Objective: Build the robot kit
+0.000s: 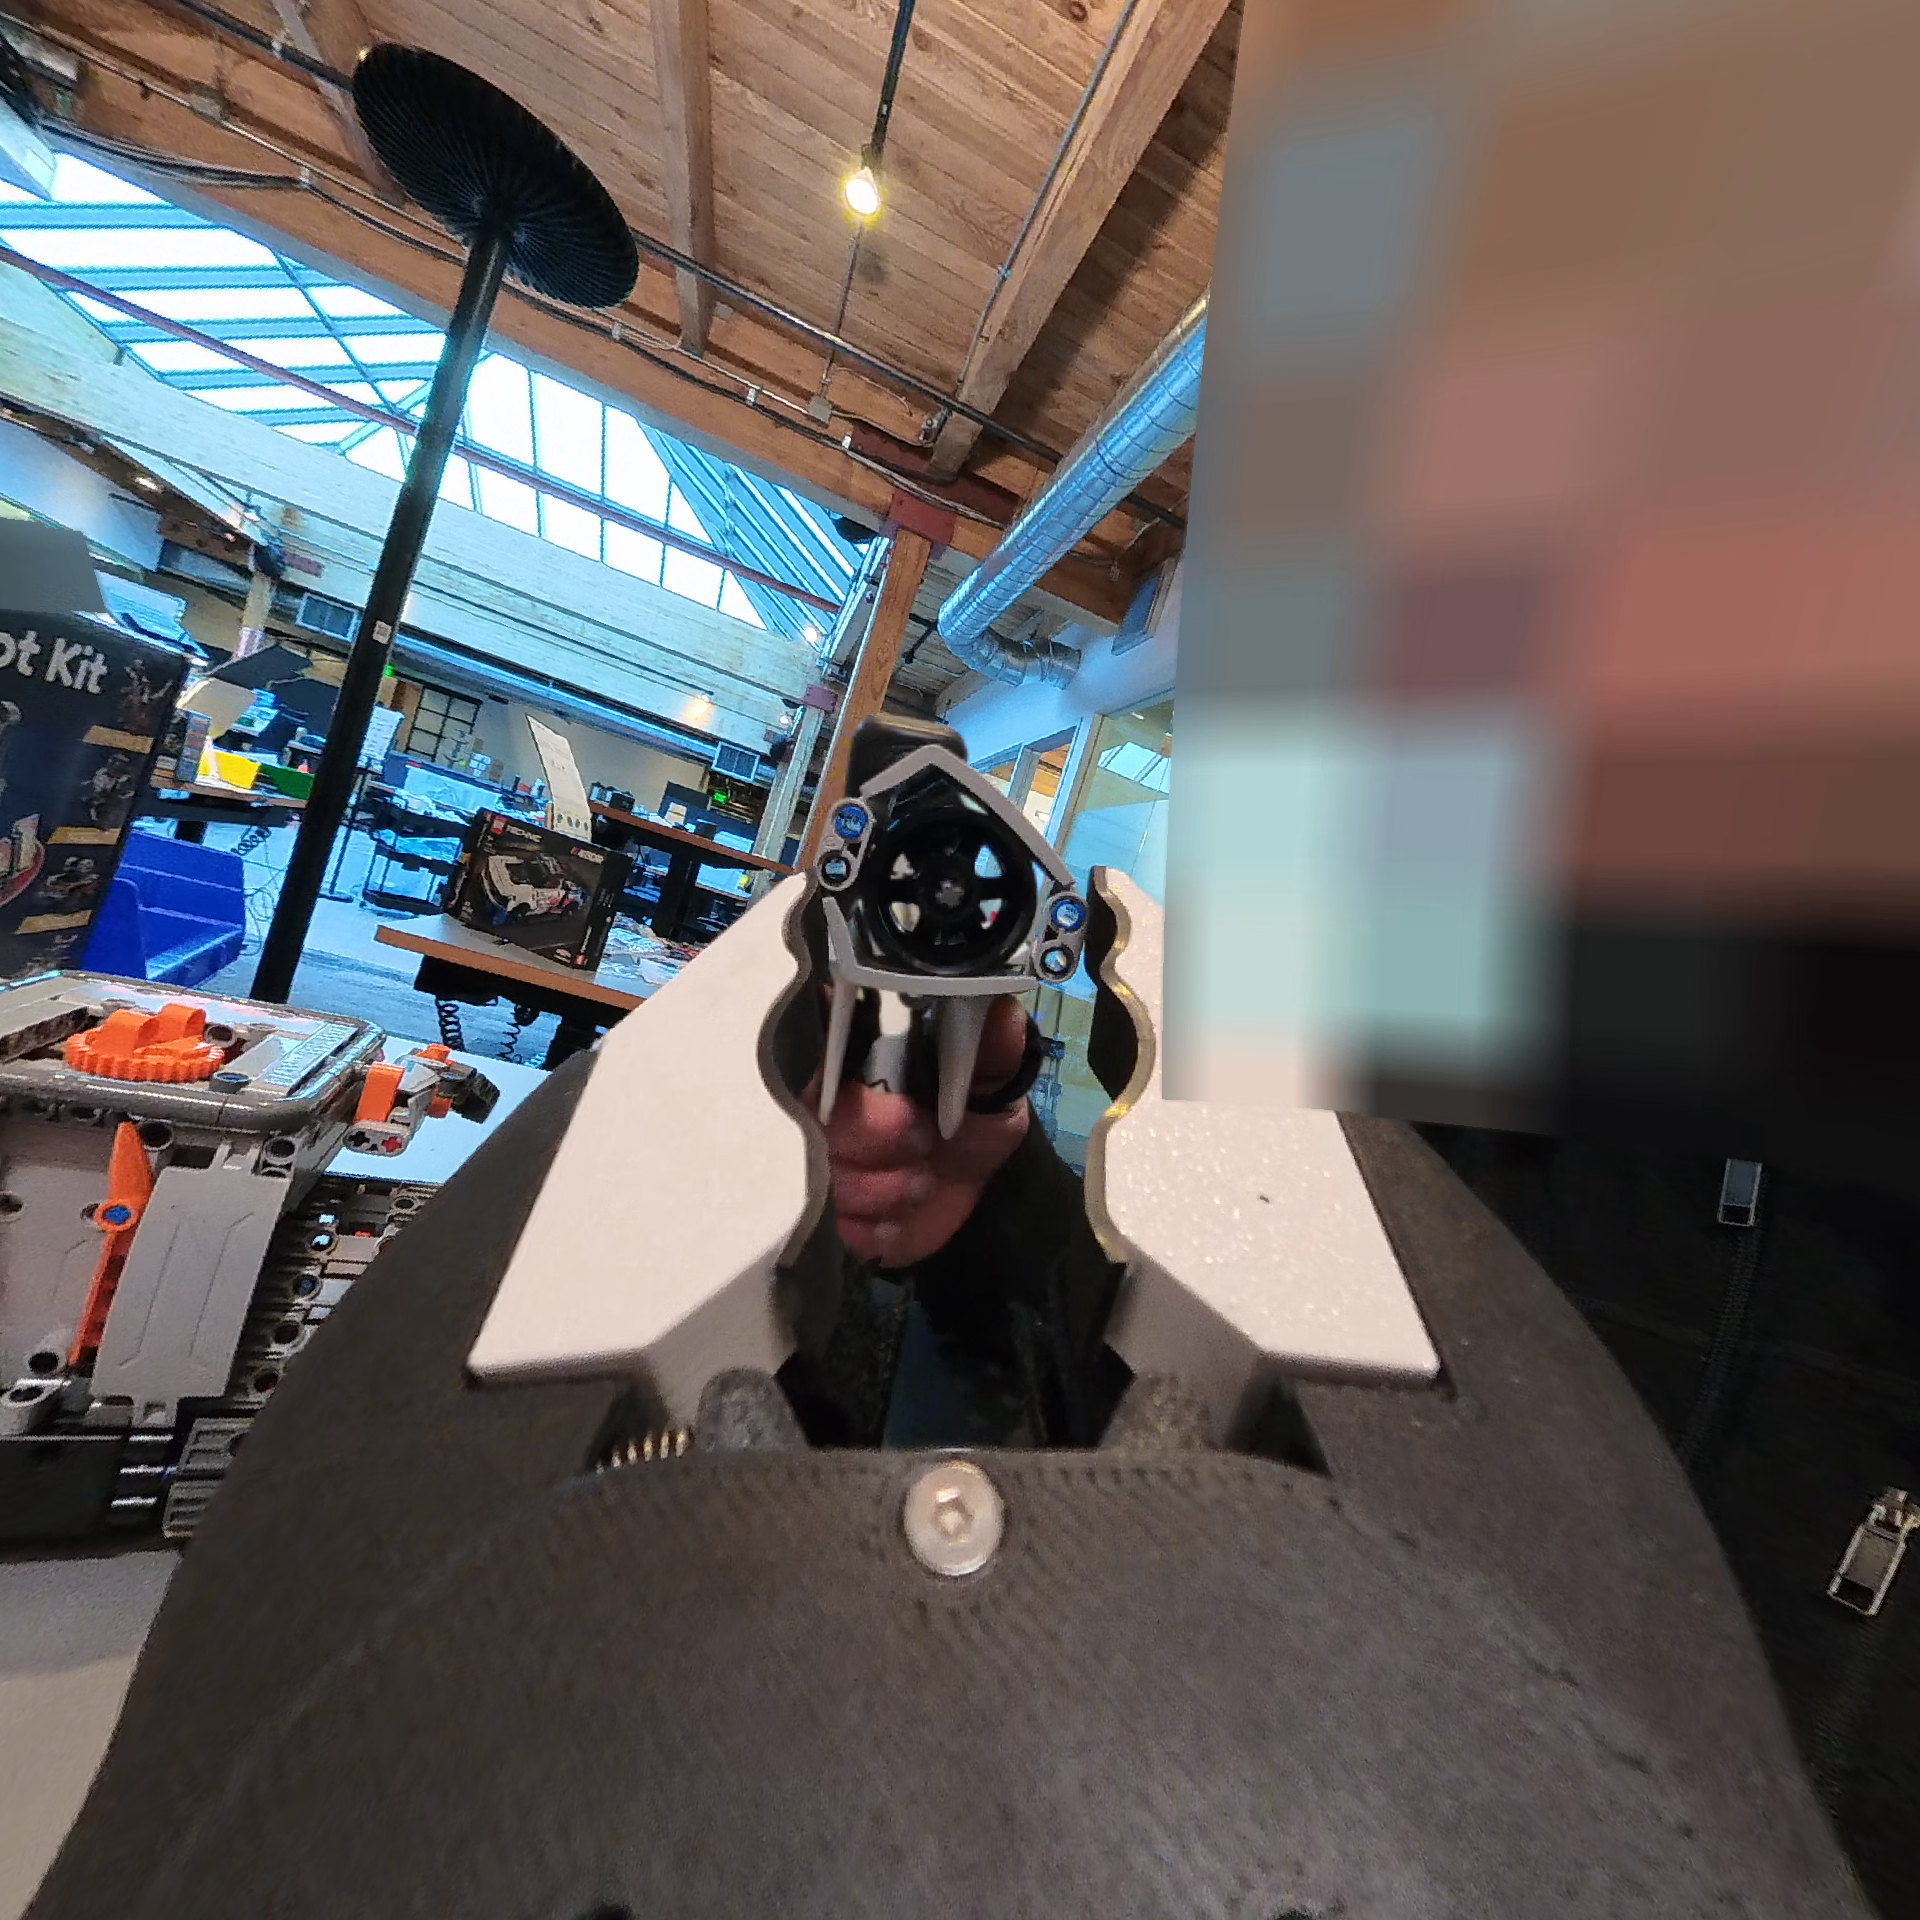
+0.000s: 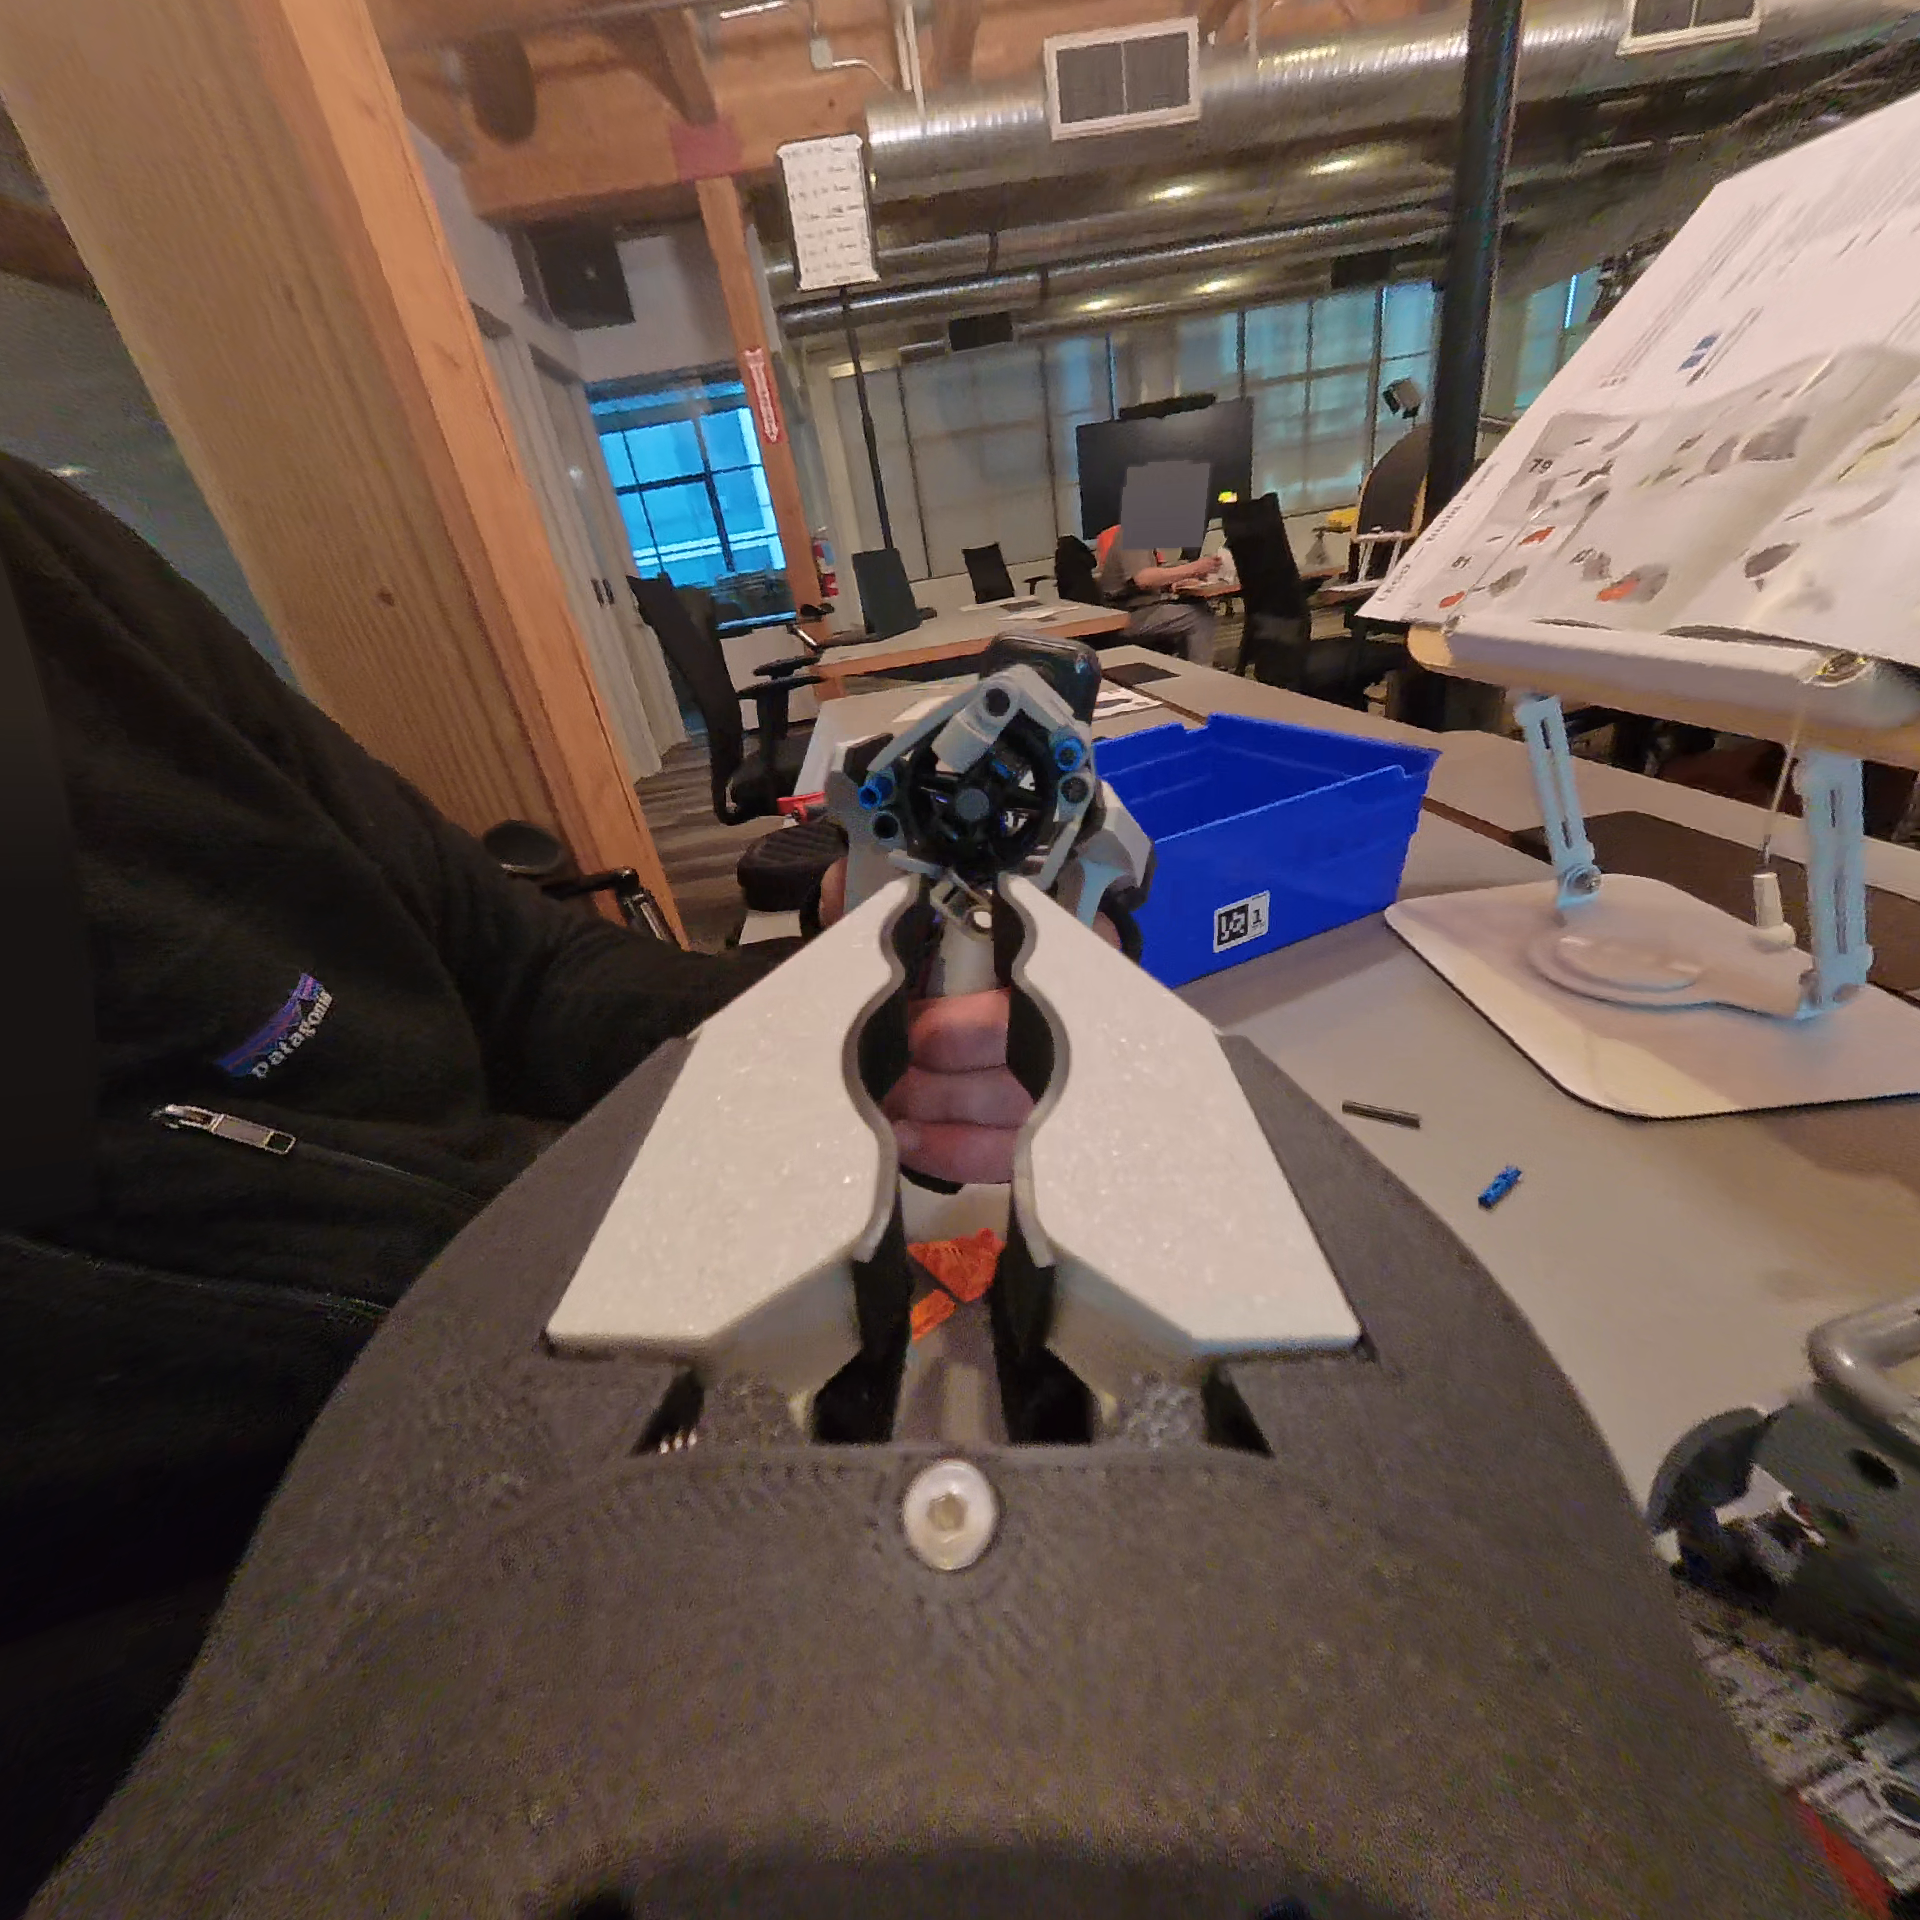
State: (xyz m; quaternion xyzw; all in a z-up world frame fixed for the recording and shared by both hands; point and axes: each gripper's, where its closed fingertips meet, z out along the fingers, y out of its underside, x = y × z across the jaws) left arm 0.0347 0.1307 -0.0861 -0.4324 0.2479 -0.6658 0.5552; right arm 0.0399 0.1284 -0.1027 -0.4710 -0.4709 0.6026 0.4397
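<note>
- The left gripper [image 1: 951, 906] is spread wide. A small brick-built wheel assembly [image 1: 940, 904], a grey frame with a black hub and blue pins, sits between its fingertips. I cannot tell if the tips touch it.
- Beyond the assembly, a hand [image 1: 914, 1174] shows through the gap.
- To the left of this gripper, a grey and orange brick-built model [image 1: 177, 1143] stands on the table.
- The right gripper [image 2: 958, 899] is nearly closed and seems to pinch the lower part of the same wheel assembly [image 2: 977, 800] at its tips.
- To the right of it, a blue bin [image 2: 1268, 831] and an instruction booklet [image 2: 1714, 416] on a white stand are on the grey table [image 2: 1558, 1247].
- A small blue pin [image 2: 1499, 1184] and a black axle [image 2: 1380, 1114] lie near the stand.
- Orange pieces [image 2: 956, 1262] lie below the fingers.
</note>
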